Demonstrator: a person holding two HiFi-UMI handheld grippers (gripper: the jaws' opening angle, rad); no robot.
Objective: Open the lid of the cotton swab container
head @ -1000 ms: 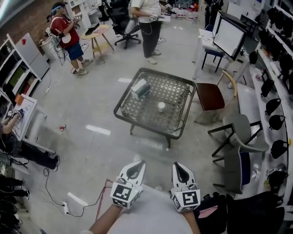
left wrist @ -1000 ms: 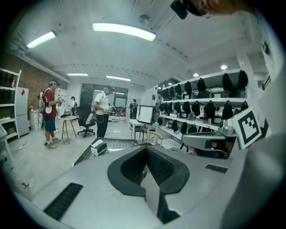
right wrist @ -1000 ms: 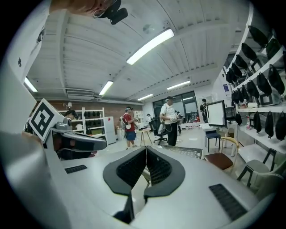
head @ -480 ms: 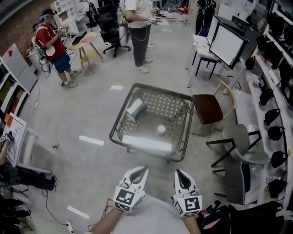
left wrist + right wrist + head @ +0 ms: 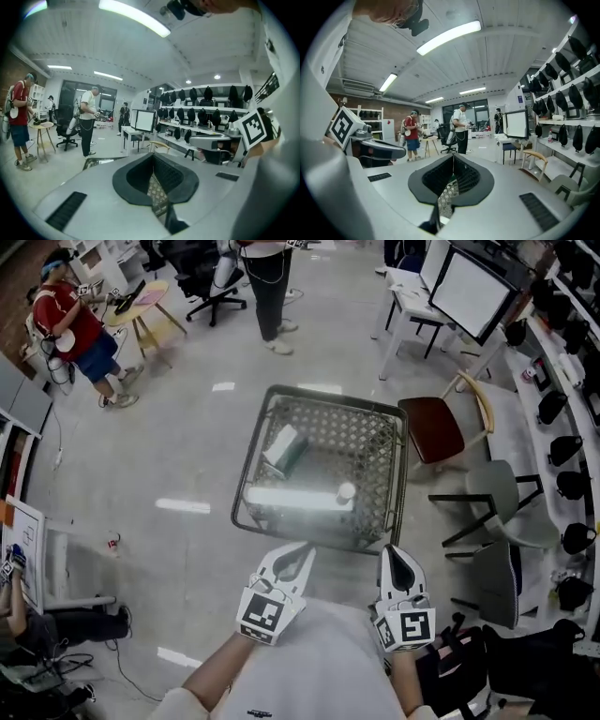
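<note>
Woven metal table point(image 5: 361, 437) with a glossy top, seen from above, lying ahead of both claws. The left claw point(image 5: 300, 555) and right claw point(image 5: 395, 557) are held side by side close to the person's body. Each has its jaws pressed together with nothing between them. This reads as a carrying posture for the approach, with the task not yet begun. The cotton swab container point(image 5: 346, 491), a small white round tub, stands on the table ahead of the right claw and slightly to its left, well apart from both claws. A pale box point(image 5: 284, 448) lies farther ahead of the left claw. The tub's lid and seam are too small to make out. Glare point(image 5: 291, 498) washes out the table's near edge. The gripper views show only mesh past the closed pads.
</note>
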